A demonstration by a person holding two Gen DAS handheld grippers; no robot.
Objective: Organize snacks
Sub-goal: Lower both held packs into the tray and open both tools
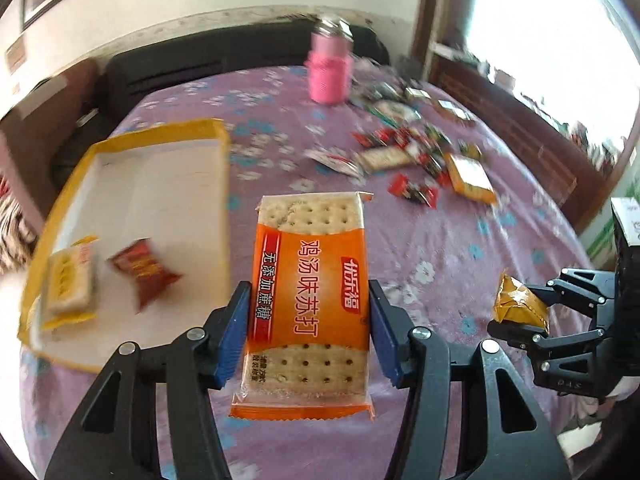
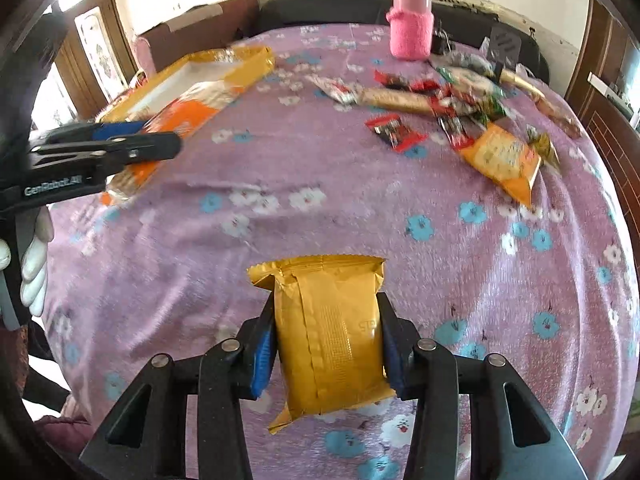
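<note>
My left gripper (image 1: pixel 308 328) is shut on an orange soda cracker pack (image 1: pixel 308 280), held above the purple floral tablecloth just right of a yellow-rimmed tray (image 1: pixel 160 176). The tray holds a cracker pack (image 1: pixel 70 280) and a red snack packet (image 1: pixel 144 272). My right gripper (image 2: pixel 328 344) is shut on a gold snack packet (image 2: pixel 332 336) above the table's near side; it also shows in the left wrist view (image 1: pixel 520 304). A pile of loose snacks (image 2: pixel 448 108) lies at the far right. The left gripper with its orange pack (image 2: pixel 176 120) shows in the right wrist view.
A pink knit-covered jar (image 2: pixel 412 28) stands at the table's far edge. An orange cracker pack (image 2: pixel 504 160) lies at the pile's near end. A dark sofa (image 2: pixel 320 8) runs behind the table. A wooden cabinet (image 1: pixel 520 128) is on the right.
</note>
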